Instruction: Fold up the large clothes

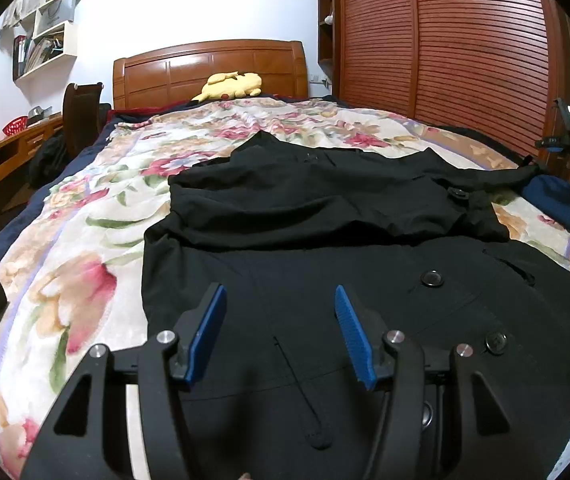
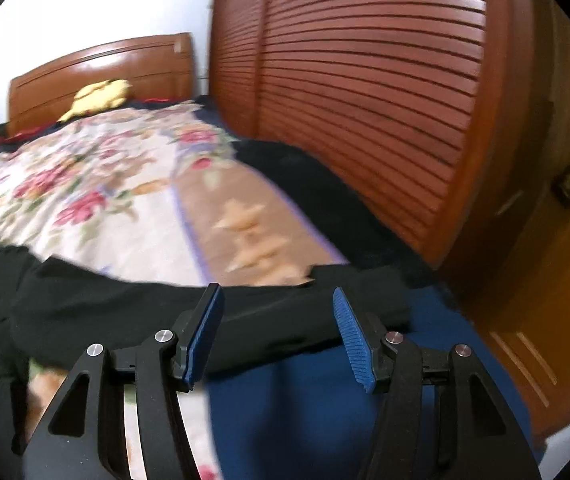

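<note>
A large black coat (image 1: 325,240) with round buttons lies spread on the floral bedspread (image 1: 85,264), its left sleeve folded across the chest. My left gripper (image 1: 281,300) is open and empty, hovering over the coat's lower front. The coat's right sleeve (image 2: 189,312) stretches out toward the bed's right edge. My right gripper (image 2: 277,304) is open and empty just above that sleeve, near its cuff end. The right gripper also shows far right in the left wrist view (image 1: 565,136). The right wrist view is motion-blurred.
A yellow plush toy (image 1: 231,85) lies by the wooden headboard (image 1: 205,68). A slatted wooden wardrobe (image 2: 365,100) runs along the bed's right side. Blue cloth (image 2: 325,400) lies under the right gripper. A desk (image 1: 1,152) and chair (image 1: 81,116) stand at left.
</note>
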A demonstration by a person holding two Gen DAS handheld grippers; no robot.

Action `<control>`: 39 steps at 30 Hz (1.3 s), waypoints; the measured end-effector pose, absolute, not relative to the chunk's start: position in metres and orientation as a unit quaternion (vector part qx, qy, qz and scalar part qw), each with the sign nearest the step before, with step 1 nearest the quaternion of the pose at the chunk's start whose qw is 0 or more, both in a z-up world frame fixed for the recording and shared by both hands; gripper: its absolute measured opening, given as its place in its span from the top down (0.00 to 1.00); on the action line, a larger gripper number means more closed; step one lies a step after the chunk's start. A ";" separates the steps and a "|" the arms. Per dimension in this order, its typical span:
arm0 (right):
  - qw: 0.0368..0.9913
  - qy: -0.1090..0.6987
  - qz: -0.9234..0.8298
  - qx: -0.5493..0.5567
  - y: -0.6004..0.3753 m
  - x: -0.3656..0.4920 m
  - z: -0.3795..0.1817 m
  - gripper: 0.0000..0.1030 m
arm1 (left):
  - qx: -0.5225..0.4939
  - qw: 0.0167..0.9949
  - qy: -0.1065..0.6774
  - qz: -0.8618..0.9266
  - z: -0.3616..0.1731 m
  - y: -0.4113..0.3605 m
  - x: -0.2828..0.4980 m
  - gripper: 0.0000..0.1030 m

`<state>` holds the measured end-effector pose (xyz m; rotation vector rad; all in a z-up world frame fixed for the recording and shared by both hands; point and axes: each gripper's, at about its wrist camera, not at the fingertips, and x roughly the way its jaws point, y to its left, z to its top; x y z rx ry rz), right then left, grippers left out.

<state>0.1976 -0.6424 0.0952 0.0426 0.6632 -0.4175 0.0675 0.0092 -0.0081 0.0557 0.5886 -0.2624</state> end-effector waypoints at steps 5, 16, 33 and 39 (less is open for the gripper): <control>0.913 0.345 -0.212 0.037 -0.663 0.201 0.096 0.43 | 0.031 0.949 0.287 -0.126 -0.009 0.008 0.066 0.46; 0.889 0.383 -0.250 0.027 -0.683 0.211 0.076 0.43 | 0.038 0.947 0.292 -0.128 -0.012 0.006 0.066 0.46; 0.879 0.436 -0.190 0.027 -0.675 0.224 0.040 0.83 | 0.048 0.945 0.296 -0.129 -0.014 0.002 0.068 0.46; 0.903 0.390 -0.176 -0.030 -0.644 0.214 0.064 0.91 | 0.043 0.944 0.298 -0.133 -0.015 0.003 0.069 0.46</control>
